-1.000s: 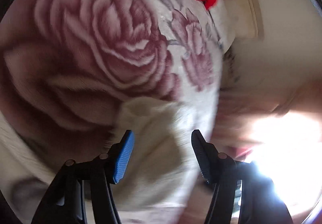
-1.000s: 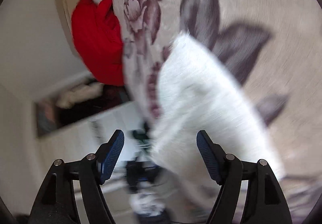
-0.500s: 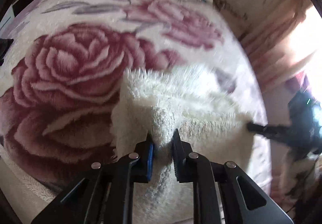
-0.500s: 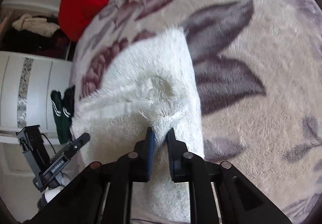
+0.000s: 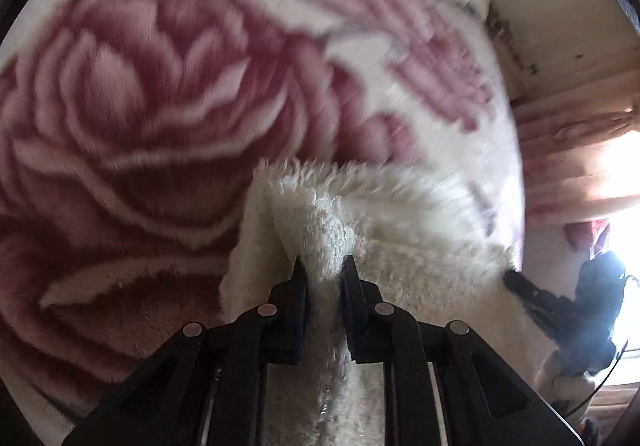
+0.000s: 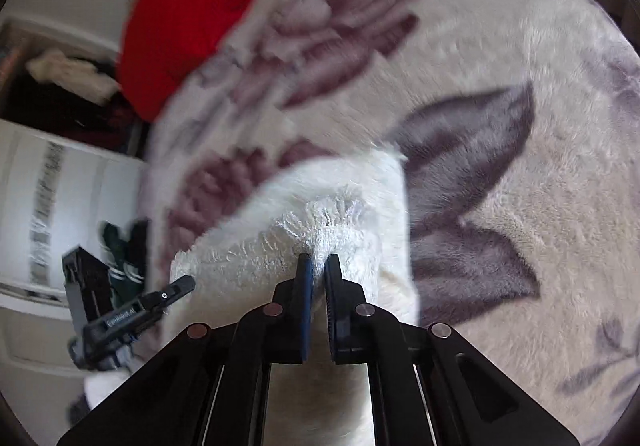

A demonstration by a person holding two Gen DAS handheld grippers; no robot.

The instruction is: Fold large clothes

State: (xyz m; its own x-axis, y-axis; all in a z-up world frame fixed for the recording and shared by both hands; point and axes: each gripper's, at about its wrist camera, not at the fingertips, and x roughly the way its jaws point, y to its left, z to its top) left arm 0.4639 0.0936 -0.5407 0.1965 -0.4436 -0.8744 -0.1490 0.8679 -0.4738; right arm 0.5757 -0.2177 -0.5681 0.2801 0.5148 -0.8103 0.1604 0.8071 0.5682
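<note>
A fluffy white garment (image 5: 400, 246) lies on a bed covered by a rose-patterned blanket (image 5: 140, 105). My left gripper (image 5: 323, 266) is shut on a bunched edge of the garment at its near left side. My right gripper (image 6: 317, 262) is shut on another bunched edge of the same white garment (image 6: 340, 197), at its near right side. The right gripper also shows in the left wrist view (image 5: 560, 306), off to the right, and the left gripper shows in the right wrist view (image 6: 132, 314), off to the left. The garment stretches between them.
A red cloth (image 6: 180, 13) lies at the far end of the blanket (image 6: 520, 205). A white cabinet (image 6: 60, 205) and dark shelves with clothes (image 6: 60, 85) stand left of the bed. A bright window with pink curtains (image 5: 580, 165) is on the right.
One second ago both grippers were open above the garment. They closed on its edges half a second ago and now hold it, with the views shifted slightly closer.
</note>
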